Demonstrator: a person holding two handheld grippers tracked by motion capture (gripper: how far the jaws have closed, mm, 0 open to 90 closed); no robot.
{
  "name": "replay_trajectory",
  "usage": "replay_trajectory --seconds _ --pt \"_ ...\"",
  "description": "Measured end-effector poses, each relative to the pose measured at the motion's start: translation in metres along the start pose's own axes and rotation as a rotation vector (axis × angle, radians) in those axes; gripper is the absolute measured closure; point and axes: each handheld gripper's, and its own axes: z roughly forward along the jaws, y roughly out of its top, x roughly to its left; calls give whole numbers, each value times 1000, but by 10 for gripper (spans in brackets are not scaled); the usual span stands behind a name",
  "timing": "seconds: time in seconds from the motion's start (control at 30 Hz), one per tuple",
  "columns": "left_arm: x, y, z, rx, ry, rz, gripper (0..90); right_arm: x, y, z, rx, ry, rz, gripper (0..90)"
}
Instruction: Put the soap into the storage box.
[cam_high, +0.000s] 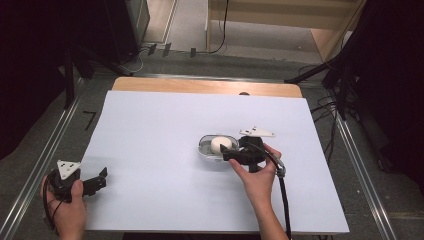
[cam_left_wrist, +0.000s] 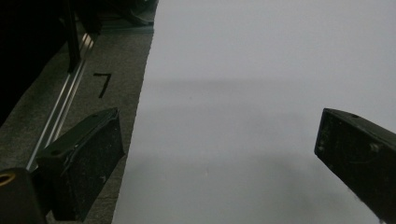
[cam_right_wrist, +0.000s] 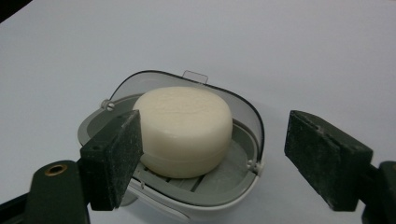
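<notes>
Counter (cam_high: 150, 150) was bare w/ open soap dish (cam_high: 207, 149) mid-right, right claw (cam_right_wrist: 212, 158) spread either side of the round white soap bar (cam_right_wrist: 184, 130) inside, left claw (cam_left_wrist: 219, 158) spread over nothing near left edge; bar prob hard, slick, so grip flat sides low.

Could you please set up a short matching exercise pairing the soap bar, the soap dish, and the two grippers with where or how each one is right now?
Things:
1. soap bar
2. soap dish
3. left gripper
4. right gripper

Places or states:
A. open at the table's near left edge, apart from everything
B. lying in the grey tray
C. open, jaws either side of the soap
D. on the white table cover, clear lid swung back

Pairs: 1-B, 2-D, 3-A, 4-C
</notes>
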Motion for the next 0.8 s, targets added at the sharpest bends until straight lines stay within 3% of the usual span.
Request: replay_trajectory --seconds 0.8 --pt "-1 0 0 -6 6 0 20 -51 -18 -32 -48 -51 60 147"
